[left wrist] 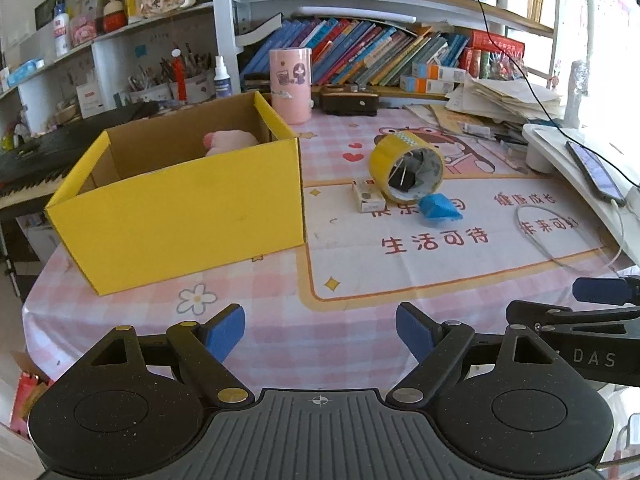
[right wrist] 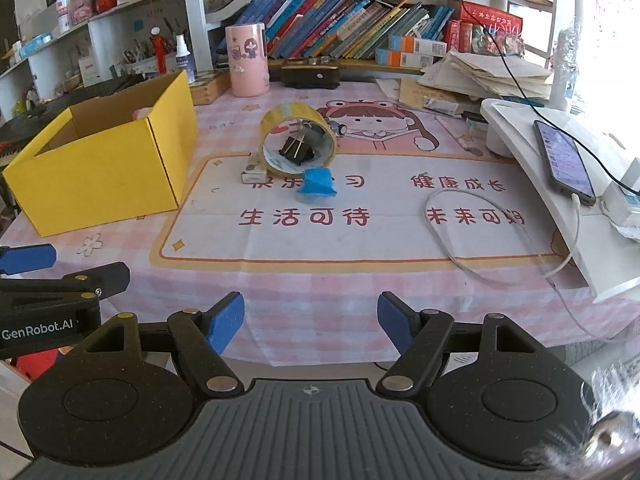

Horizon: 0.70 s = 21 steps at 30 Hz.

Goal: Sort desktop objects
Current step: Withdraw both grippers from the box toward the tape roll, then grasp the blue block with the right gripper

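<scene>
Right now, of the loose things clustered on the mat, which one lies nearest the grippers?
The crumpled blue piece. It lies on the near side of the yellow tape roll and the small white box, both farther back.

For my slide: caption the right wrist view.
Open right gripper faces yellow tape roll, blue wad and yellow box.
</scene>
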Motion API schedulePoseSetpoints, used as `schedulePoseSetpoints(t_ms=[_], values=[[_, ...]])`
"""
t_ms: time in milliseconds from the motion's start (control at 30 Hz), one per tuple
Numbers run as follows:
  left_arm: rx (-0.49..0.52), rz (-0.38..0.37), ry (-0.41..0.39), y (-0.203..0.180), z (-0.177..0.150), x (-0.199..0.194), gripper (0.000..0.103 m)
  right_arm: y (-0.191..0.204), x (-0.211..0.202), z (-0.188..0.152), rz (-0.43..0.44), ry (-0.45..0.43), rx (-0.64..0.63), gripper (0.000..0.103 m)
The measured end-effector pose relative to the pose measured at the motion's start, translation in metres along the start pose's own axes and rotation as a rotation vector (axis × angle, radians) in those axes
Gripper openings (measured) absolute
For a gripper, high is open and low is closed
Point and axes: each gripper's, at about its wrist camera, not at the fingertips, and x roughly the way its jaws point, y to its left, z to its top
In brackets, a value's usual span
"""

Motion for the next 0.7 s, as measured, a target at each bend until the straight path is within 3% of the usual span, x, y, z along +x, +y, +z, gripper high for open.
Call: schedulePoseSetpoints(t_ms=[367, 700], values=[[-0.026, 0.007, 0.022, -0.014, 0.022, 0.033, 0.085, -0.02, 0.033, 0.027, 0.01, 0.031, -0.036, 0.072], [-0.075, 0.061, 0.033, -0.024, 0.044, 0.058, 0.085, -0.035, 0.071, 0.061, 0.062, 0.038, -0.1, 0.071]])
